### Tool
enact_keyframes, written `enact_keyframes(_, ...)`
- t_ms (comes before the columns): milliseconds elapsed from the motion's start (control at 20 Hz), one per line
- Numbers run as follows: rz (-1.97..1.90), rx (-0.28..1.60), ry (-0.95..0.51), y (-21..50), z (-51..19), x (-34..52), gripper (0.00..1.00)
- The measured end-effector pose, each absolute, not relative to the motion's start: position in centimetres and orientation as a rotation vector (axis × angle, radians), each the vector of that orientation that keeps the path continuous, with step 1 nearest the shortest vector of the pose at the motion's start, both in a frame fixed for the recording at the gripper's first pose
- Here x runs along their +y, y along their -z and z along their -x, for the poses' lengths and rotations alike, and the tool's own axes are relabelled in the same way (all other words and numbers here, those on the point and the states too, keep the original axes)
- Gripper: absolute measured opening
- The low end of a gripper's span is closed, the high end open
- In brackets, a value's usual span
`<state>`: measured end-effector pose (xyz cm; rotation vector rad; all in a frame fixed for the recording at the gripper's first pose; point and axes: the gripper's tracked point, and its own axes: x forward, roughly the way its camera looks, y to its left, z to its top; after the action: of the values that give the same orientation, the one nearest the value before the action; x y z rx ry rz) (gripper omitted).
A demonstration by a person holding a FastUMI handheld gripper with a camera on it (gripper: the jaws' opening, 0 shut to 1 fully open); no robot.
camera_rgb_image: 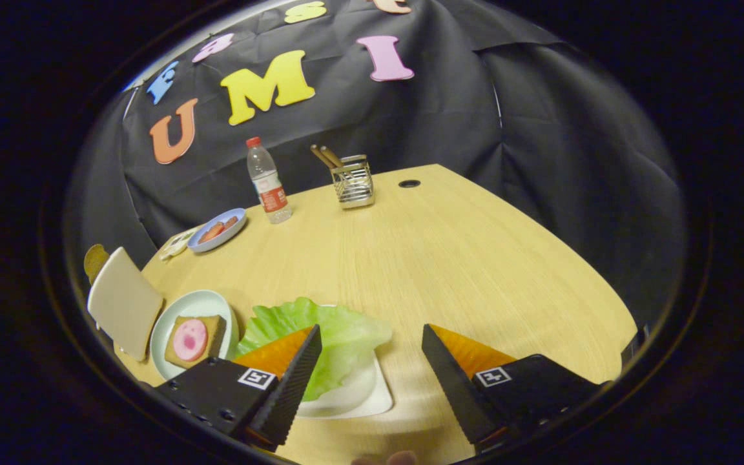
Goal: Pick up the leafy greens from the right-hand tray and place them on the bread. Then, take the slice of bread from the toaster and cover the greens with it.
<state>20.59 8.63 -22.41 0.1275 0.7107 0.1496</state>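
A light green lettuce leaf [330, 336] lies on a white tray [359, 399], under and just past my left finger [288, 381]. My gripper [372, 339] is open and holds nothing; the right finger [453, 381] stands over bare table. Left of the tray, a pale round plate [201, 307] carries a slice of bread [214, 336] topped with a pink round of ham [190, 340]. Farther left stands the cream toaster [124, 303], with the brown top of a bread slice [95, 260] poking out behind it.
Toward the back of the wooden table [449, 258] stand a water bottle [268, 184], a wire holder with wooden utensils [352, 181] and a blue plate with food [217, 230]. A dark hole [409, 184] marks the far tabletop.
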Motion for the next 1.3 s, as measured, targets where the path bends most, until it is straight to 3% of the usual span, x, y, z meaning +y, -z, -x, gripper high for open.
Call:
enact_keyframes(150,-0.137,0.750,-0.163,23.2,-21.1,9.6,0.96)
enact_keyframes(250,-0.148,0.758,-0.162,23.3,-21.9,10.2,0.91)
enact_keyframes(300,-0.146,0.758,-0.161,23.4,-22.1,10.3,0.80)
enact_keyframes(400,-0.132,0.752,-0.160,23.3,-22.4,10.4,0.70)
enact_keyframes(700,-0.122,0.735,-0.152,22.4,-22.1,9.4,0.01)
enact_keyframes(1300,-0.118,0.618,-0.316,15.5,-19.2,13.9,0.00)
